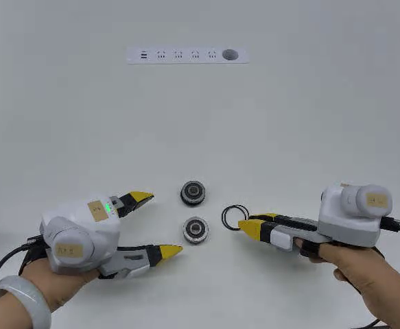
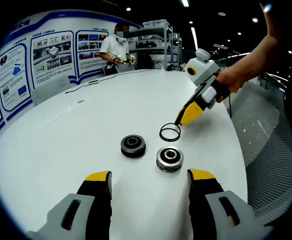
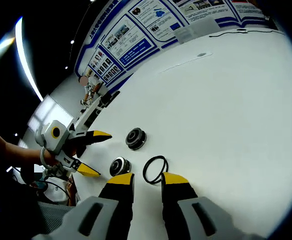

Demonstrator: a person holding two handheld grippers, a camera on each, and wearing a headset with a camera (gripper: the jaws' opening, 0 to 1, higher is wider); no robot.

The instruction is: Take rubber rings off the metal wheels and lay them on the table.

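The left claw point(image 1: 155, 225) is spread wide near the desk's point(image 1: 289, 123) near edge, holding nothing. Its jaws point across the desk at the two wheels, and from the left gripper view point(image 2: 150, 175) both wheels sit just ahead of the gap. The right claw point(image 1: 249, 225) points in from the other side with its jaws only a narrow gap apart point(image 3: 148, 178) and gripping nothing. Its tips are right at the edge of the loose ring point(image 1: 235, 217). I cannot tell whether they touch it.

The ring lies flat on the desk point(image 3: 155, 170), a thin black loop, just beside the bare wheel point(image 1: 196, 229). That wheel is silver at its rim and lies flat with its bore facing up point(image 2: 170, 158). The dark wheel point(image 1: 193, 192) lies flat too, just beyond it toward the far edge, black around the outside point(image 2: 133, 145). The two wheels are close but apart.

A power strip point(image 1: 186, 55) lies along the far edge.
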